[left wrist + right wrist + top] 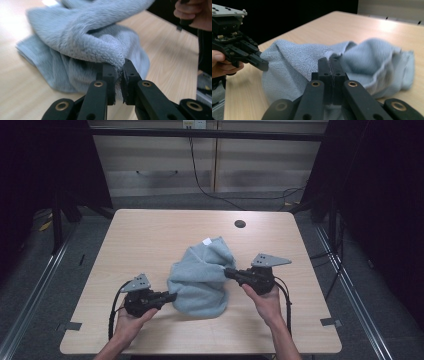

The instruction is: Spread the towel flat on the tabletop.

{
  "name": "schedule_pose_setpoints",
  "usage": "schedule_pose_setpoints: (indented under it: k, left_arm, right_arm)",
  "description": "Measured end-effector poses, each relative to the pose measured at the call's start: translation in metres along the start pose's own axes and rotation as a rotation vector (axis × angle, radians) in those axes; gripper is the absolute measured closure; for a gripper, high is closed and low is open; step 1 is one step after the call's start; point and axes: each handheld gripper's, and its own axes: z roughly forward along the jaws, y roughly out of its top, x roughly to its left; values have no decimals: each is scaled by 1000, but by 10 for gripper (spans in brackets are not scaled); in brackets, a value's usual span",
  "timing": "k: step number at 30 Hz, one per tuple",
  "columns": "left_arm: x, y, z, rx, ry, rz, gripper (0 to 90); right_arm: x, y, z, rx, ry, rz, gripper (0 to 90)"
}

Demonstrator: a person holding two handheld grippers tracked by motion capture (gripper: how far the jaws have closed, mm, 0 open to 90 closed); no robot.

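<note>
Lying crumpled at centre frame of the high view, the blue towel (pixel 200 277) spans both grippers; the left gripper (pixel 169 296) pinches its lower-left edge, the right gripper (pixel 229 272) is clamped on its right fold; pulling apart would likely spread it.

Light wood table (pixel 150 235), grey floor (pixel 60 270), dark curtains (pixel 380 195) beside.

The left gripper (pixel 119 75) had its two black jaws closed on a fold of the light blue towel (pixel 85 37), which lay bunched on the wooden table (pixel 165 52), while a hand (pixel 192 12) grasping a dark object appeared at the far right.
</note>
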Motion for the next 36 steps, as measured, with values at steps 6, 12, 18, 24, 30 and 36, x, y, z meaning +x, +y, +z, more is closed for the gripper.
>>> schedule_pose_setpoints:
  k: [6, 12, 18, 24, 30, 36]
  left_arm:
    - [0, 30, -29, -73, 4, 36, 841]
    - [-6, 61, -57, -132, -5, 99, 840]
    - [-13, 100, -88, -215, -32, 141, 839]
    - [31, 110, -64, -161, 91, 104, 830]
    - [80, 74, -16, -41, 153, -12, 817]
    - [86, 56, -15, -38, 152, -73, 684]
  right_arm:
    - [12, 37, -24, -98, -8, -42, 895]
    - [27, 66, -43, -161, -5, -87, 895]
    - [48, 98, -61, -242, 0, -135, 895]
    - [27, 100, -45, -217, -61, -94, 895]
    - [-14, 61, 2, -61, -132, -15, 894]
    - [-43, 23, 22, 7, -170, 81, 890]
